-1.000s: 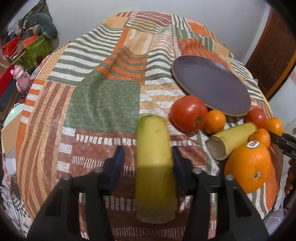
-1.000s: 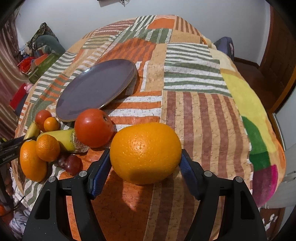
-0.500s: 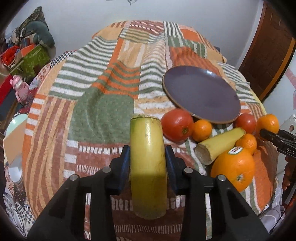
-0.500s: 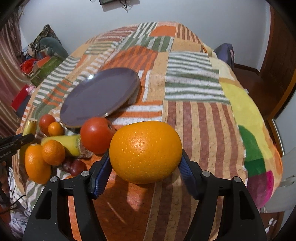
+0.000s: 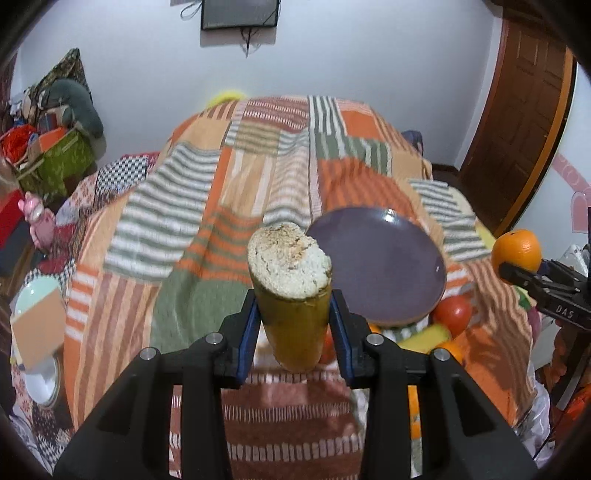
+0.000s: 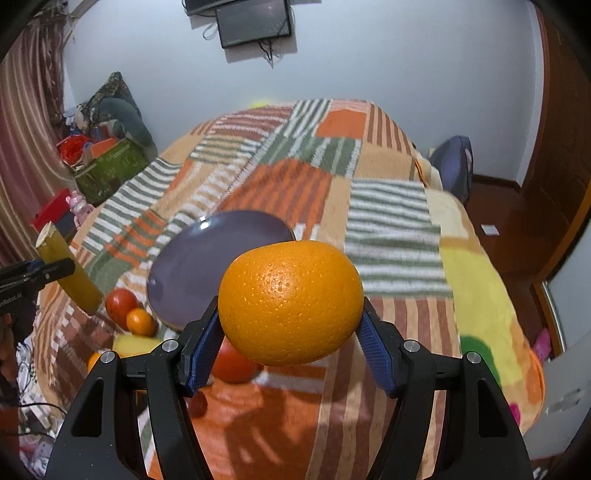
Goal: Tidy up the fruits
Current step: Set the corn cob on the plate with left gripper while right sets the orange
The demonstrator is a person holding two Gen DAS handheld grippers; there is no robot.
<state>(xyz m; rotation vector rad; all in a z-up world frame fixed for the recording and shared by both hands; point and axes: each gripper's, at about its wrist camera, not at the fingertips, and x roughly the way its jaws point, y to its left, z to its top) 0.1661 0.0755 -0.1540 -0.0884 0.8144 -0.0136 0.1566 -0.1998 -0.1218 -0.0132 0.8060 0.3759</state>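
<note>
My left gripper [image 5: 293, 332] is shut on a yellow-green banana piece [image 5: 291, 295], tilted up so its white cut end faces the camera; it also shows in the right wrist view [image 6: 70, 269]. My right gripper [image 6: 290, 339] is shut on a large orange [image 6: 290, 302], held above the bed; it shows at the right in the left wrist view [image 5: 516, 250]. An empty purple plate [image 5: 384, 262] [image 6: 207, 258] lies on the patchwork blanket. Beside its near edge lie a red tomato [image 6: 121, 303], a small orange [image 6: 140, 322], another banana piece [image 6: 135, 345] and more fruit.
The patchwork blanket [image 5: 236, 206] covers a bed. A green box with clutter [image 6: 110, 162] and a pink toy [image 5: 37, 218] sit at the left. A wooden door [image 5: 524, 122] is at the right, and a wall screen [image 6: 255, 22] hangs behind.
Both grippers have lifted well above the bed with their fruit and tipped upward. The banana piece now shows its cut end, and the fruit pile sits lower in both views.
</note>
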